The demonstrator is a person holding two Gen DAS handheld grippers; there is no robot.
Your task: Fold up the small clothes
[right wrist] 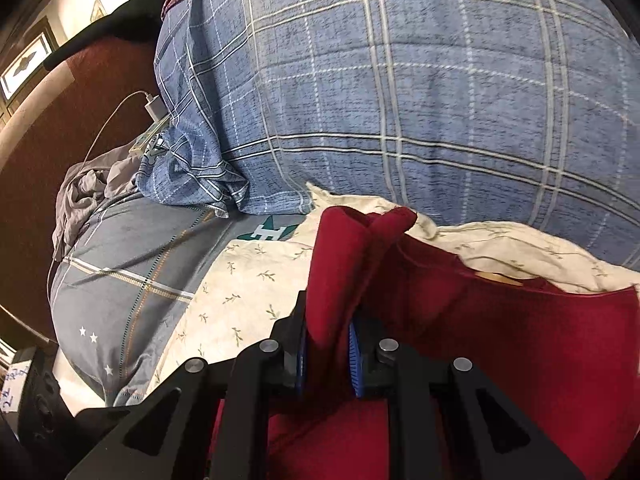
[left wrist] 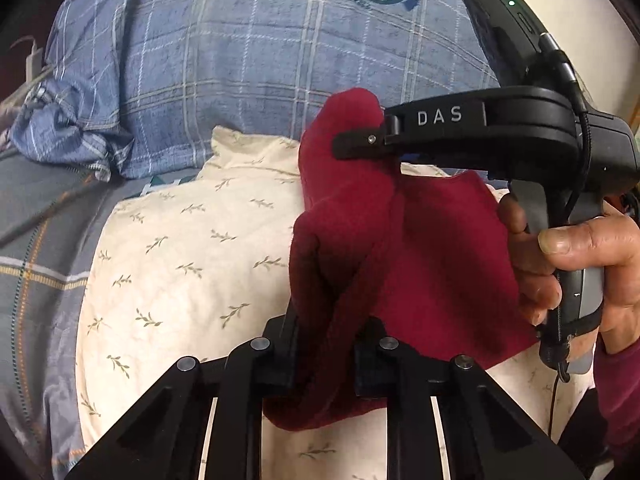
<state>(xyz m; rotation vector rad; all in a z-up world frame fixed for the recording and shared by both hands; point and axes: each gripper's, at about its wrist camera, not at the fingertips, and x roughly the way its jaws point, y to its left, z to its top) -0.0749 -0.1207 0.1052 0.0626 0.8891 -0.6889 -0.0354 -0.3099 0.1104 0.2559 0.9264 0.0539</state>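
A small dark red garment (left wrist: pixel 420 248) hangs lifted over a cream leaf-print cloth (left wrist: pixel 180 248). My left gripper (left wrist: pixel 326 354) is shut on its lower bunched edge. My right gripper (left wrist: pixel 360 142) shows in the left wrist view from the side, held by a hand (left wrist: pixel 592 264), and is shut on the garment's upper corner. In the right wrist view my right gripper (right wrist: pixel 328 354) is shut on a fold of the red garment (right wrist: pixel 500 340), which spreads to the right over the cream cloth (right wrist: pixel 248 280).
A big blue plaid pillow (right wrist: pixel 400 100) rises behind the cream cloth. A grey-blue plaid bedsheet (right wrist: pixel 132 280) lies at the left. A white charger and cable (right wrist: pixel 154 106) sit by the dark red headboard (right wrist: pixel 60 152). Crumpled grey cloth (right wrist: pixel 88 188) lies nearby.
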